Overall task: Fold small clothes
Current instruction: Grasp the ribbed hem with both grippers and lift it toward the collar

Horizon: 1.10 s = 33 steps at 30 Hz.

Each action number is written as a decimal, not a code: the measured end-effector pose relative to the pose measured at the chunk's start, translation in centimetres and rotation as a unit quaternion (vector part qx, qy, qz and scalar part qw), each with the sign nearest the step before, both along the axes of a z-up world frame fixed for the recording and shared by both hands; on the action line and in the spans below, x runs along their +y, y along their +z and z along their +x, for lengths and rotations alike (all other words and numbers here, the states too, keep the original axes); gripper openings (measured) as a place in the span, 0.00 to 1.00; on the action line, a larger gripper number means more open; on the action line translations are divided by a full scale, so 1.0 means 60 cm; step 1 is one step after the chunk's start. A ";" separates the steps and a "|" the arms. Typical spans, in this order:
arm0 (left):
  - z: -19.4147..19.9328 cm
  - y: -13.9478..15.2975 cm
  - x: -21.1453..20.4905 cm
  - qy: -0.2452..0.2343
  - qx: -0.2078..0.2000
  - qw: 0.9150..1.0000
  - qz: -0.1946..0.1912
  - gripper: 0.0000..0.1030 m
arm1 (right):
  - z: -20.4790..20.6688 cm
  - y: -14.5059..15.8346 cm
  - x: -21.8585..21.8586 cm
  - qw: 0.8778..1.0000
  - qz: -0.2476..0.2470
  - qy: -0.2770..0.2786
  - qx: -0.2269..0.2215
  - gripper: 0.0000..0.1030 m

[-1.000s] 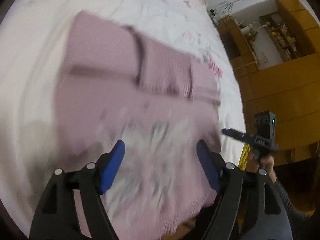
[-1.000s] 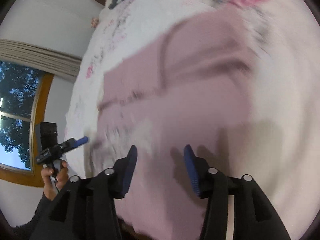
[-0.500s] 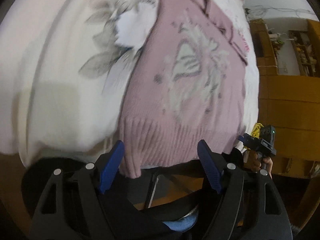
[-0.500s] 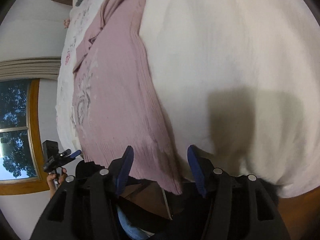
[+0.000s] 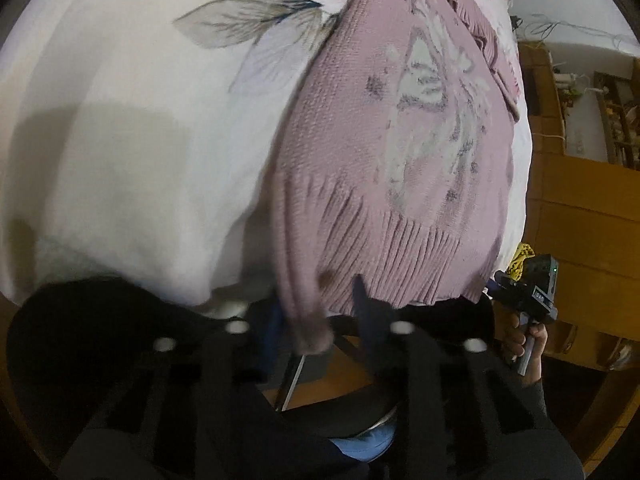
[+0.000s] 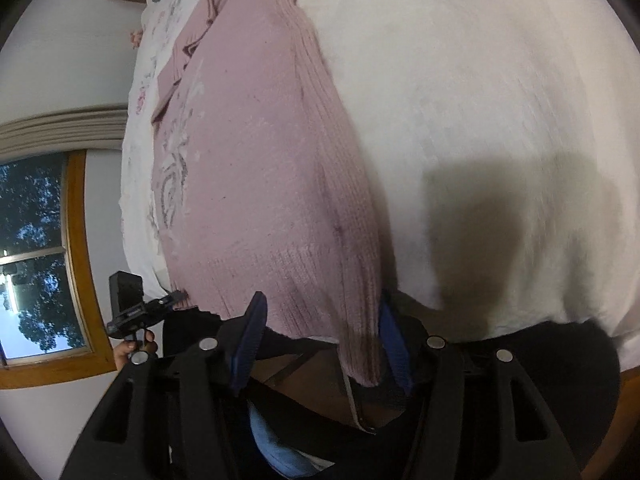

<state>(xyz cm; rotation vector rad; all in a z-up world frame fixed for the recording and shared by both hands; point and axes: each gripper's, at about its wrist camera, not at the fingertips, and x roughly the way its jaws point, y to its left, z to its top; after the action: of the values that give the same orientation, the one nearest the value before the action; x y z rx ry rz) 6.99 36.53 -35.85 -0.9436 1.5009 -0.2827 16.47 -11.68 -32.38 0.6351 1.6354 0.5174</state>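
So there's a big white bedspread (image 5: 120, 152) filling most of both views, with a grey leaf print (image 5: 248, 20) up in the top middle of the left wrist view. Lying on it is a pink knit sweater (image 5: 360, 152), stretched from the top of the frame down to the bottom centre, where its ribbed hem (image 5: 400, 264) hangs over the bed edge. A pale butterfly-ish pattern (image 5: 432, 92) sits on the front of it, right of centre. In the right wrist view the same sweater (image 6: 248, 152) runs down the left-middle of the frame, with bare white cover to its right and a dark shadow on the cover at lower right.

Far right of the left view has wooden furniture (image 5: 580, 216); far left of the right view has a wood-framed window (image 6: 76, 264) with trees outside.

The left gripper (image 5: 316, 316) sits low in the frame at the hem's left corner. Its jaws look fairly narrow with the pink corner between them, but it's blurry and I honestly can't tell if they're pinching it. The right gripper (image 6: 320, 340) is at the hem's other corner, jaws partly apart with the corner fabric hanging between them, against the right-hand blue pad (image 6: 394, 344); whether it's gripping, can't tell either. Each one also shows small at the other view's edge, held in a hand (image 5: 524, 344).
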 end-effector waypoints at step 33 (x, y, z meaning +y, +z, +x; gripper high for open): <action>0.127 0.241 0.112 0.178 -0.215 0.950 -0.140 0.07 | 0.147 0.235 -0.029 0.978 0.108 -0.090 -0.152 0.08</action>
<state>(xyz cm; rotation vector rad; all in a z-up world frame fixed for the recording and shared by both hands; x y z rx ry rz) 14.63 43.22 -21.38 -1.2663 0.8845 -0.4146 25.28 -13.41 -18.28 0.8139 1.2311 0.6303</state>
